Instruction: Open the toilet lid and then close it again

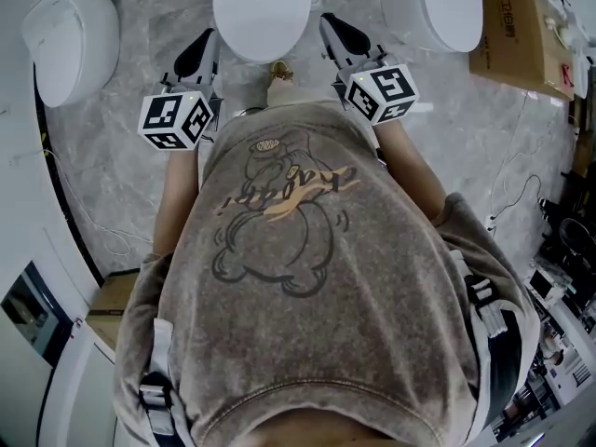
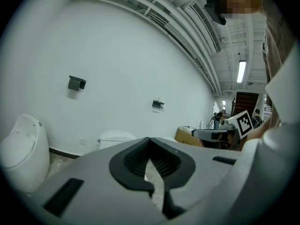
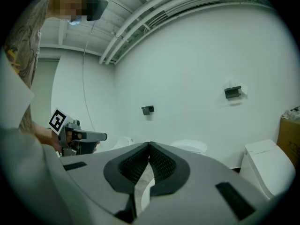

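The middle toilet stands in front of me, its white lid [image 1: 261, 7] down and flat. My left gripper [image 1: 207, 37] hangs by the lid's left edge with its jaws shut and nothing between them; its tips [image 2: 150, 138] meet in the left gripper view. At the lid's right edge my right gripper [image 1: 328, 21] is also shut and empty, tips together [image 3: 150, 144]. Neither gripper touches the lid. The toilet's tank [image 2: 115, 137] shows beyond the left jaws, and the toilet [image 3: 190, 146] beyond the right jaws.
A second toilet [image 1: 70, 35] stands to the left and a third toilet [image 1: 433, 7] to the right. A cardboard box [image 1: 517, 26] lies at the far right, with cables on the marble floor [image 1: 121, 147]. My torso fills the lower head view.
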